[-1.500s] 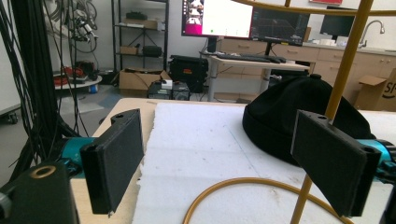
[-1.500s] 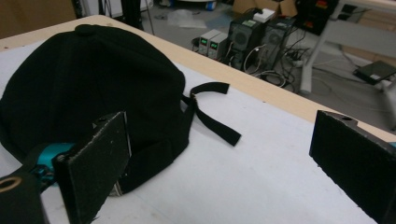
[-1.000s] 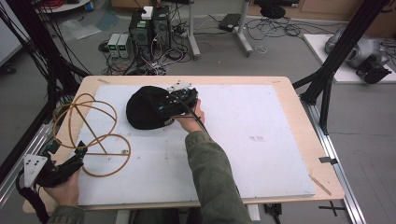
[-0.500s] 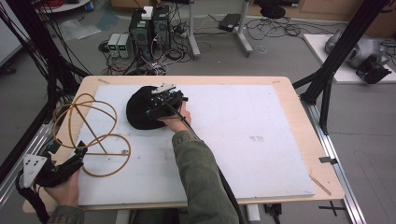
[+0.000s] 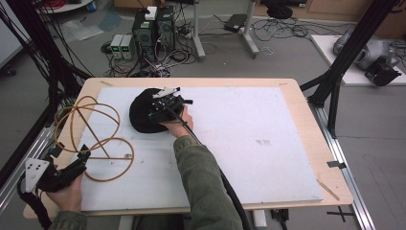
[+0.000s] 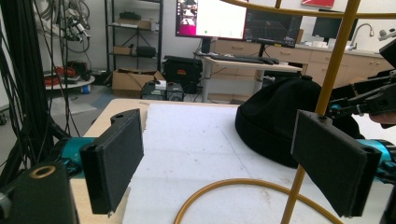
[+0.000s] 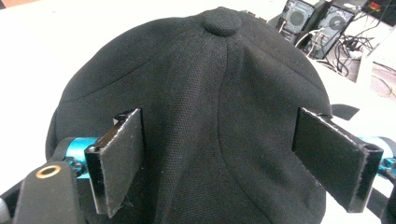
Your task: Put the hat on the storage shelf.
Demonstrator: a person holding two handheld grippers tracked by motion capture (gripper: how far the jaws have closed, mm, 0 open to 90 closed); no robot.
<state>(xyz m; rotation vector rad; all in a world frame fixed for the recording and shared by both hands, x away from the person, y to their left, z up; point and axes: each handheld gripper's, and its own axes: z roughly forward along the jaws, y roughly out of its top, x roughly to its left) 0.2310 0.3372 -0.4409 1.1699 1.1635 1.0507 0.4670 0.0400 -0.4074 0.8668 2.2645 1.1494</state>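
Your left hand-held gripper [image 5: 72, 170] waits wide open at the counter's [image 5: 297, 110] near left, before the yellow wire frame [image 5: 93, 129]. Farther in, your right hand-held gripper [image 5: 160, 108] spreads wide over the black cap [image 7: 196, 107], crown button up; its brim direction seems hidden.

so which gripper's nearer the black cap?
Right. The right gripper is over the black cap, jaws open on either side of its crown. The left gripper sits at the table's near-left corner beside the yellow wire frame.
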